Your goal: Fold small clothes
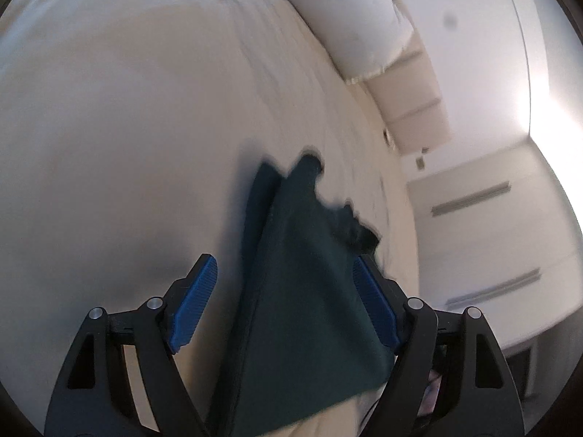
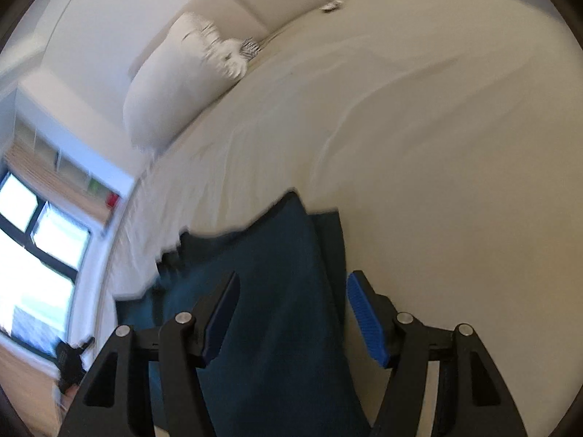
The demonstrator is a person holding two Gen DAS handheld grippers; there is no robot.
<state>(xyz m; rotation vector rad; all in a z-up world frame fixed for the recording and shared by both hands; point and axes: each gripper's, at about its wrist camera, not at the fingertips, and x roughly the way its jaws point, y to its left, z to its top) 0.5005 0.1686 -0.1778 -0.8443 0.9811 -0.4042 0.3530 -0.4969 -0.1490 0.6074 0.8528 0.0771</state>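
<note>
A dark teal garment (image 1: pixel 309 309) lies on the cream bed sheet (image 1: pixel 127 127), bunched at its far end. In the left wrist view it runs between the blue pads of my left gripper (image 1: pixel 284 260), which is open; the cloth's edge lies near the right pad (image 1: pixel 373 302) and well apart from the left one. The right wrist view shows the same garment (image 2: pixel 277 255) spread on the sheet (image 2: pixel 437 145) under and between the fingers of my right gripper (image 2: pixel 295 276), also open, with neither pad pressing the cloth. Both views are blurred.
A white pillow (image 1: pixel 349 18) rests at the head of the bed against a padded headboard (image 1: pixel 411 102); the pillow (image 2: pixel 175 83) also shows in the right wrist view. White cabinet fronts (image 1: pixel 473 218) stand beside the bed. A window (image 2: pixel 36 236) is at the left.
</note>
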